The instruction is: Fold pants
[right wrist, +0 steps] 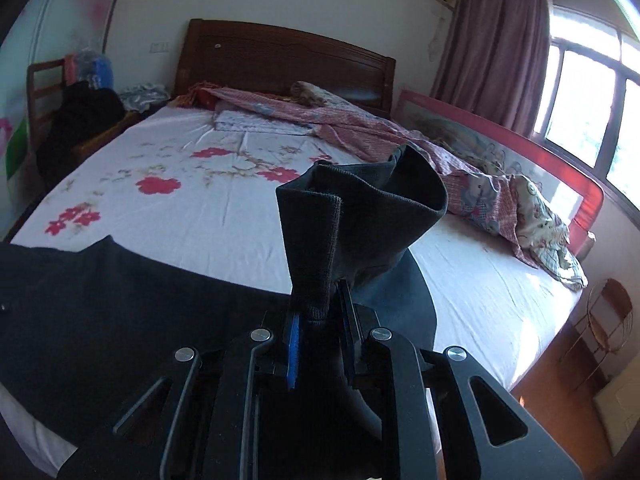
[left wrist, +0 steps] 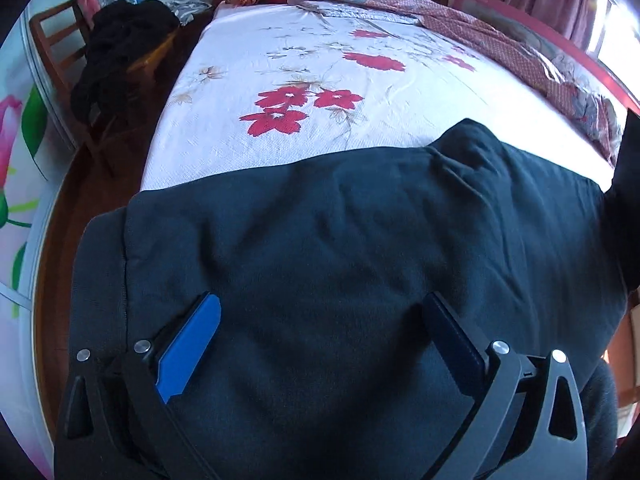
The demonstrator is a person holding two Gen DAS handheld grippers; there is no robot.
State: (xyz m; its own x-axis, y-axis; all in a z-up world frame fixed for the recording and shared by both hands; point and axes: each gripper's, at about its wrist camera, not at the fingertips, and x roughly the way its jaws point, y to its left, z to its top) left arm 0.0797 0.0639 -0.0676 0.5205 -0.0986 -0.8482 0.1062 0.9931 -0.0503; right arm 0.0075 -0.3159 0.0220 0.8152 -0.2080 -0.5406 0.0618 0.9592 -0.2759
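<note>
Dark navy pants [left wrist: 340,220] lie spread across the near end of the bed's flowered sheet [left wrist: 300,60]. My left gripper [left wrist: 322,300] hovers just over the cloth, open. Its blue pad [left wrist: 192,344] and dark pad [left wrist: 452,336] stand far apart, and no fold is pinched between them. In the right wrist view my right gripper [right wrist: 320,308] is shut on a ribbed hem [right wrist: 360,208] of the pants. It holds the hem up off the bed, so the hem flares open above the fingers. The rest of the pants [right wrist: 120,300] stays flat at the lower left.
A wooden chair heaped with black clothes [left wrist: 116,52] stands left of the bed. A rumpled pink quilt [right wrist: 360,132] and pillows run along the bed's far right side, by a red bed rail [right wrist: 540,152]. The headboard [right wrist: 280,60], a window and a wire stand [right wrist: 608,320] are beyond.
</note>
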